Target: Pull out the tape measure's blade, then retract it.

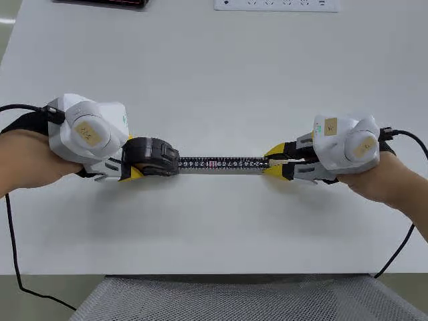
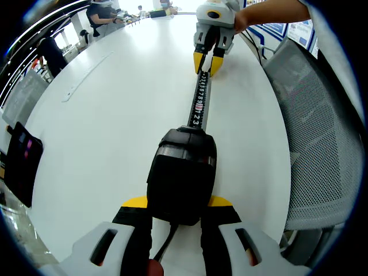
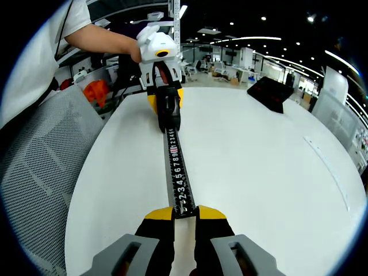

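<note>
A black tape measure case (image 1: 150,158) lies on the white table, held at its rear by my left gripper (image 1: 132,172), which is shut on it; in the left gripper view the case (image 2: 181,175) sits between the yellow-tipped jaws. Its blade (image 1: 221,163) with printed numbers runs out to the right. My right gripper (image 1: 275,160) is shut on the blade's end; in the right gripper view the blade (image 3: 177,178) leads from my right gripper (image 3: 184,213) to the case (image 3: 169,112) and the left gripper (image 3: 164,100) beyond. The right gripper (image 2: 207,61) shows at the far end in the left gripper view.
A white power strip (image 1: 275,5) and a dark flat device (image 1: 103,3) lie at the table's far edge. A grey mesh chair (image 1: 234,297) stands at the near edge. Black cables trail from both grippers. The white table (image 1: 221,73) stretches open beyond the tape.
</note>
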Demonstrator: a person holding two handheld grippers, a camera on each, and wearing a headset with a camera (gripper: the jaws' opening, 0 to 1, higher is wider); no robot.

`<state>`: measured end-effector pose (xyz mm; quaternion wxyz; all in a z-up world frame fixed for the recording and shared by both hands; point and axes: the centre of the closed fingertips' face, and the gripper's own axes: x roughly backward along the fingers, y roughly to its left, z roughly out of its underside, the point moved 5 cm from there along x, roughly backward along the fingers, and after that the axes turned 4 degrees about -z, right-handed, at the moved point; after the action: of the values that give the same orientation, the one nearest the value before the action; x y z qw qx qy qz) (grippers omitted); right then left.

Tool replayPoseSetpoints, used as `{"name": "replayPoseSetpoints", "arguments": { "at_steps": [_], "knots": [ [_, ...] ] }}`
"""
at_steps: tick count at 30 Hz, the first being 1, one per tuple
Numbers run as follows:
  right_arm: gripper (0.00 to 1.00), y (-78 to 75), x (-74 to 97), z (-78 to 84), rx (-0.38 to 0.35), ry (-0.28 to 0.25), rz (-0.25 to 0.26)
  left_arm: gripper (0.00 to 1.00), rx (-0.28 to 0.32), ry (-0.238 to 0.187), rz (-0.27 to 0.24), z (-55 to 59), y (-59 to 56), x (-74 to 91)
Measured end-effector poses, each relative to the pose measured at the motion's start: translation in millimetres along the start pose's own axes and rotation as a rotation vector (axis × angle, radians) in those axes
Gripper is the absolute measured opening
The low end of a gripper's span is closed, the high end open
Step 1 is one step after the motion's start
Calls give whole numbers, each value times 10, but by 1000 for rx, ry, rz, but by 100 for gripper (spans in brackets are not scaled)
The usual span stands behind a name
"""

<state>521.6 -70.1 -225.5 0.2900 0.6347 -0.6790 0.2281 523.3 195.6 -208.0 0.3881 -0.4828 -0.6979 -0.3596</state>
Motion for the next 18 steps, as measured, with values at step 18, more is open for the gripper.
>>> {"name": "replayPoseSetpoints", "arguments": {
  "at_steps": [18],
  "knots": [
    [8, -14, 120, 119, -22, 16, 15, 27, 0, 1, 2, -1, 6, -2]
  ]
}}
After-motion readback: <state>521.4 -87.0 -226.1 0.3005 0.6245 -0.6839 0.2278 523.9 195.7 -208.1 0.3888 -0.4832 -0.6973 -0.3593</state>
